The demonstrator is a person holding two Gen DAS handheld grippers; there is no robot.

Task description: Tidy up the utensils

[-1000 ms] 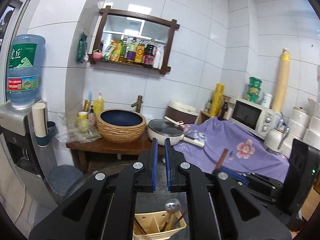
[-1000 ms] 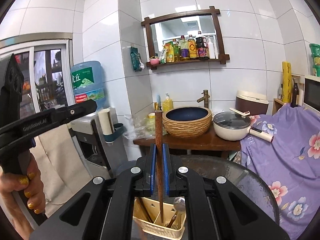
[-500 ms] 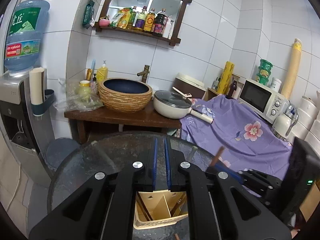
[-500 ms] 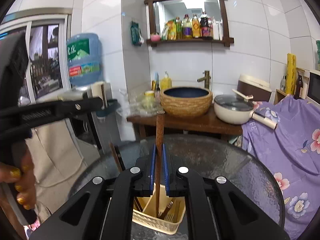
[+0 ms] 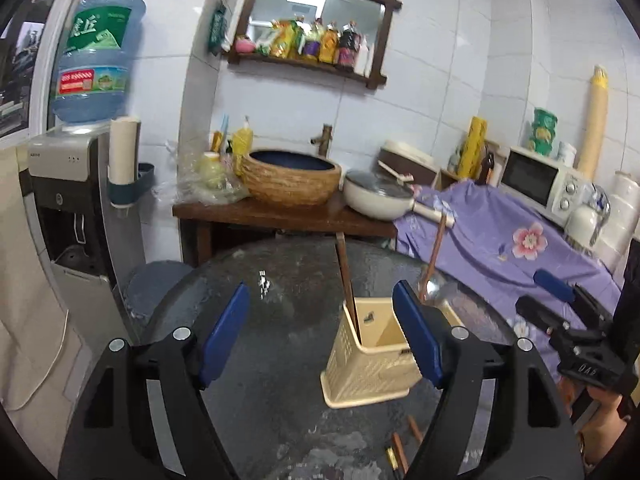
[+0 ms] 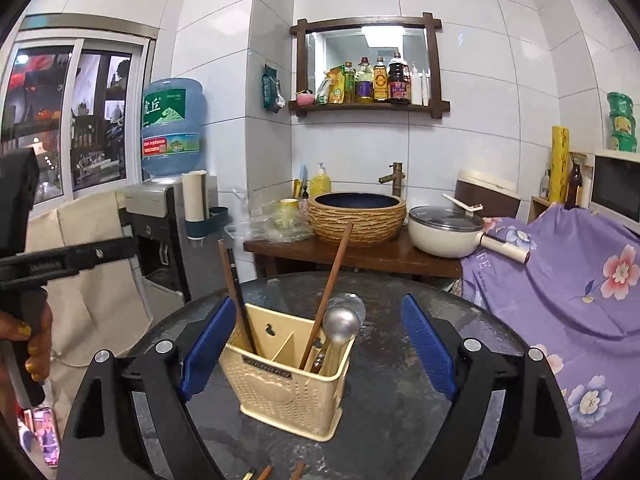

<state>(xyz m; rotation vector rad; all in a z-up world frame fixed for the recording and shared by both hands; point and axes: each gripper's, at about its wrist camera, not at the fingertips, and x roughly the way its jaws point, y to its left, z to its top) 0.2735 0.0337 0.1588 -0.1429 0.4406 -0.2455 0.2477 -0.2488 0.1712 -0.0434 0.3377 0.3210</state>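
Note:
A cream utensil caddy stands on the round dark glass table. Dark chopsticks stand in its left compartment. A wooden-handled utensil and a metal ladle lean in its right compartment. My left gripper is opening, with nothing pressed between its blue pads; the caddy sits just beyond its right pad. My right gripper is opening too, and the caddy stands in front of it, untouched by the pads. A few loose utensils lie on the table's near side.
A wooden side table behind holds a woven basin and a white pan. A water dispenser stands at left. A purple flowered cloth covers the right side, with a microwave on it. A hand holds the left gripper.
Both grippers sank toward the table and went from shut to wide open. The right one let go of the wooden-handled utensil, which now leans in the caddy.

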